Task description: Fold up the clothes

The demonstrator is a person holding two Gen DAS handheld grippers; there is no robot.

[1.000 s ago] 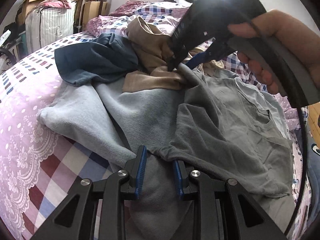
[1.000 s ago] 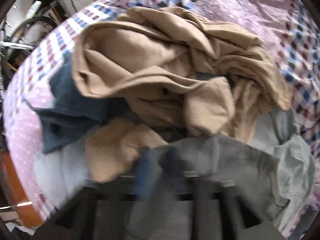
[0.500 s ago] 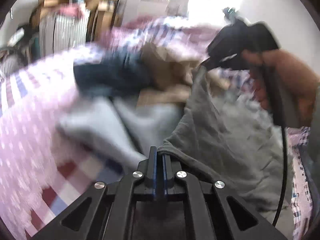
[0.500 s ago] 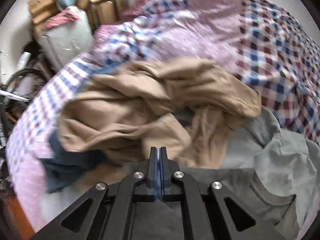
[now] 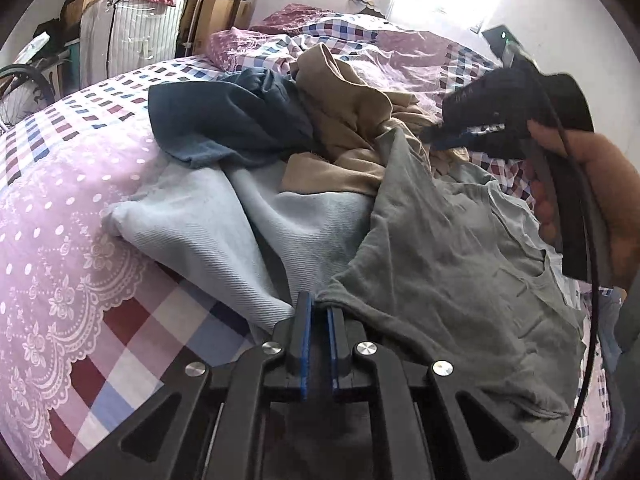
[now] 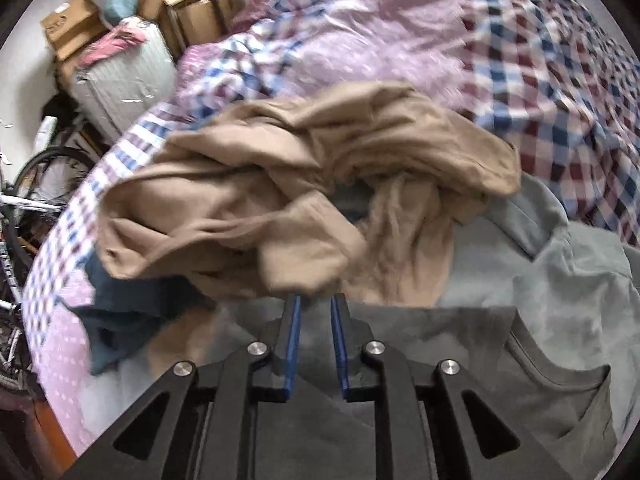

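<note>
Two grippers work the dark grey T-shirt (image 5: 460, 248), which lies on the bed (image 5: 60, 208) over a pale blue garment (image 5: 248, 224), just in front of a tan heap (image 6: 304, 184) and a navy piece (image 5: 224, 120). Our left gripper (image 5: 318, 312) pinches the shirt's near edge between nearly closed jaws, likely to anchor that corner. Our right gripper (image 6: 316, 308) has just been opening; its jaws stand narrowly apart over the shirt's far edge, and we cannot tell whether the cloth is caught there.
</note>
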